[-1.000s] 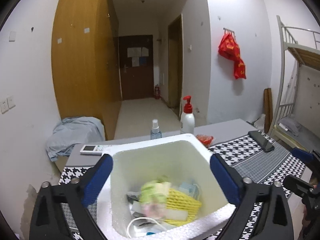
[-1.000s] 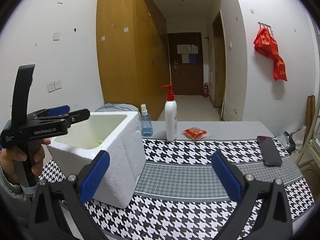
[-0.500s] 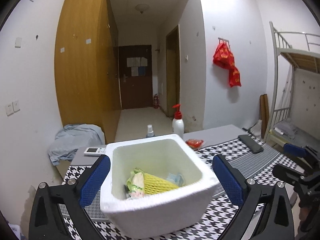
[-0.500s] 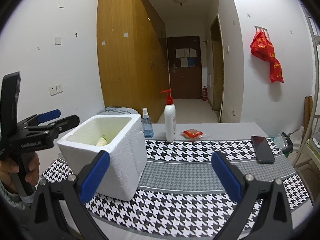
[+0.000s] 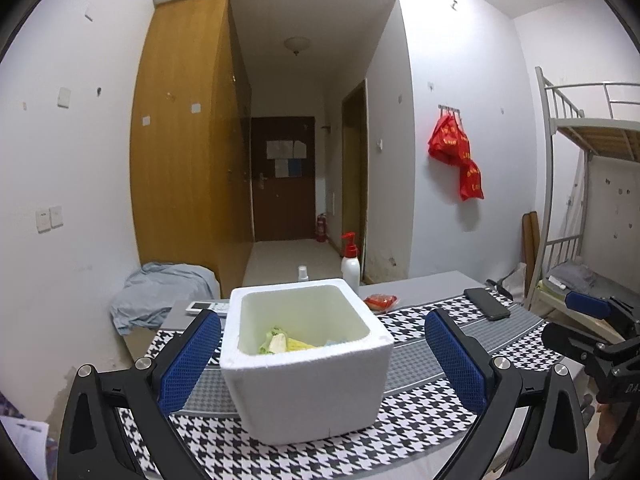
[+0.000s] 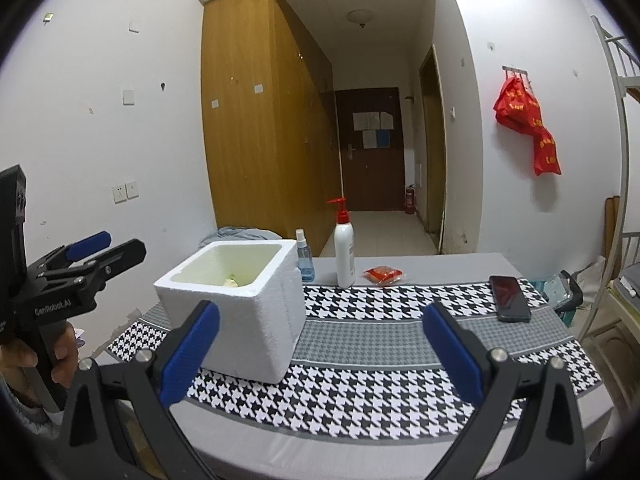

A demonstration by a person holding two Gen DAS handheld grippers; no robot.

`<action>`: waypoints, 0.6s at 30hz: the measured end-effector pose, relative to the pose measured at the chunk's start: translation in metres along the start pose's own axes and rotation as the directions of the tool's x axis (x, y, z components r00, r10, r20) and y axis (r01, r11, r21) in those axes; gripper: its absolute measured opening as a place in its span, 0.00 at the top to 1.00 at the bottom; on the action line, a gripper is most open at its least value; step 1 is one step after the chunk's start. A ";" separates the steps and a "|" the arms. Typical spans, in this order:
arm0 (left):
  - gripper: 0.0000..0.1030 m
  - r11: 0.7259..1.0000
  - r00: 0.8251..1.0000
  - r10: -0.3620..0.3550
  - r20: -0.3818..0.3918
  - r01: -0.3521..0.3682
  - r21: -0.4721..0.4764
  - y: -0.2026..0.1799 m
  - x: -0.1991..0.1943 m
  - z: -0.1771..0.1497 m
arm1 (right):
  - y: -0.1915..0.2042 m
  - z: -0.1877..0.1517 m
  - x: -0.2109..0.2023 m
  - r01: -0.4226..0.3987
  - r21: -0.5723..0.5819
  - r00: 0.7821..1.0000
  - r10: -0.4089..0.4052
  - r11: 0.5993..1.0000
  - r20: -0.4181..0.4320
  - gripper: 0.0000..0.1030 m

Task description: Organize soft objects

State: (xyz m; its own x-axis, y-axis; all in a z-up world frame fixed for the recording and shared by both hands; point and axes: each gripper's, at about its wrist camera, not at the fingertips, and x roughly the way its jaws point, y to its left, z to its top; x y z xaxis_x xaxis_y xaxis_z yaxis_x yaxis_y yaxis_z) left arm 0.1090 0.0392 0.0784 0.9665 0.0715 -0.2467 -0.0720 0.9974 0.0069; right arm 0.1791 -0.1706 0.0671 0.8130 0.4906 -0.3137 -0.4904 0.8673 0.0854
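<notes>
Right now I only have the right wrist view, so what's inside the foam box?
Observer: The left wrist view looks down into the box: a green and cream item lies against yellow mesh, with a light blue item beside them.
Operator: Is anything hidden behind the box?
Observer: Yes, a white remote lies on the table past its far left corner.
Operator: Is the left gripper holding anything?
Observer: No. The left gripper is open and its blue pads are bare, with the box just ahead of them.
</notes>
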 end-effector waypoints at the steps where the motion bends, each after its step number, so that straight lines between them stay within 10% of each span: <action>1: 0.01 1.000 1.000 0.002 -0.001 -0.002 0.003 -0.002 -0.004 -0.002 | 0.000 -0.001 -0.004 -0.002 0.000 1.000 0.002 1.000 0.003 0.00; 18: 0.01 1.000 0.998 0.003 0.062 -0.002 -0.002 -0.015 -0.064 -0.028 | 0.017 -0.025 -0.052 -0.033 -0.001 0.998 0.033 0.999 0.051 0.00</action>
State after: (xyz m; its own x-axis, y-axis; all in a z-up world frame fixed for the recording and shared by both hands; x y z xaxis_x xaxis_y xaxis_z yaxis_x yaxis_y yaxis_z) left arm 0.0416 0.0192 0.0671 0.9797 0.0746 -0.1858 -0.0750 0.9972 0.0054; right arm 0.1205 -0.1837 0.0618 0.8115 0.5224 -0.2620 -0.5170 0.8507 0.0950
